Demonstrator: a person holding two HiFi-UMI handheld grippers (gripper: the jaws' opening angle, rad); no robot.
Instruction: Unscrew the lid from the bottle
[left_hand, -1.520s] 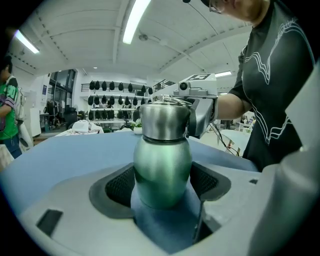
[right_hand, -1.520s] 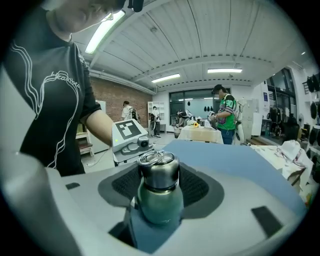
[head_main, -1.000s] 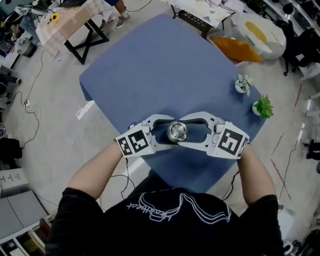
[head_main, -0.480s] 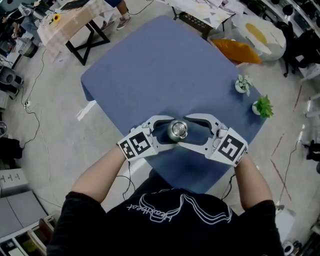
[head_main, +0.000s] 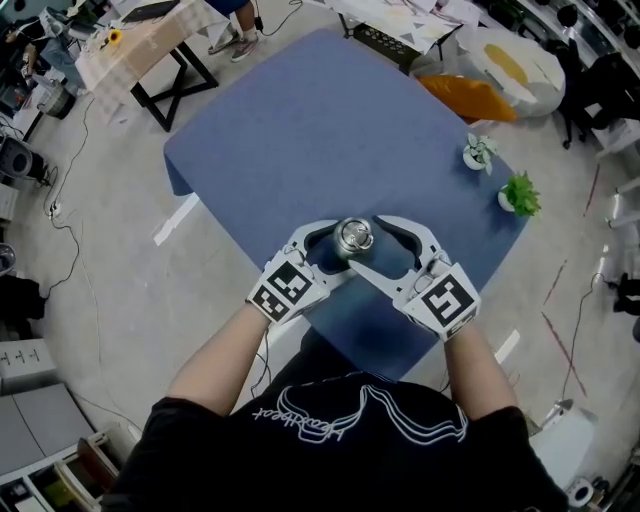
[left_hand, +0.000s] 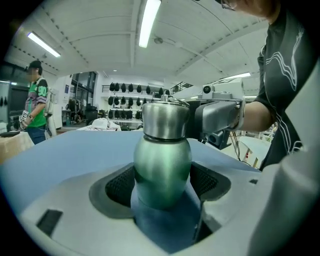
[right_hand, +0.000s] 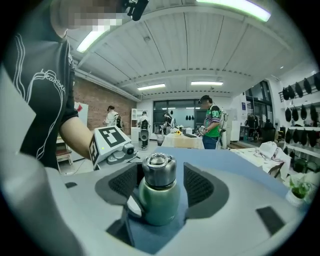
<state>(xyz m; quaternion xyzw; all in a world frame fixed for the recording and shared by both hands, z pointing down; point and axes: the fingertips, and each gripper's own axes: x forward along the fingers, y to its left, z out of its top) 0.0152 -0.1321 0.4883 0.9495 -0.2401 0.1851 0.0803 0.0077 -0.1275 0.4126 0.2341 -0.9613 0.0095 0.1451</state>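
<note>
Your left gripper (head_main: 333, 247) is clamped on the green body of the bottle (left_hand: 162, 170), with its pads (left_hand: 117, 186) pressed against both sides. The bottle stands upright on the blue table (head_main: 300, 130), near the edge closest to you. Your right gripper (head_main: 370, 242) meets it from the opposite side, jaws spread around the steel lid (right_hand: 159, 171). They have just been opening, and the pads do not press on the lid.
</note>
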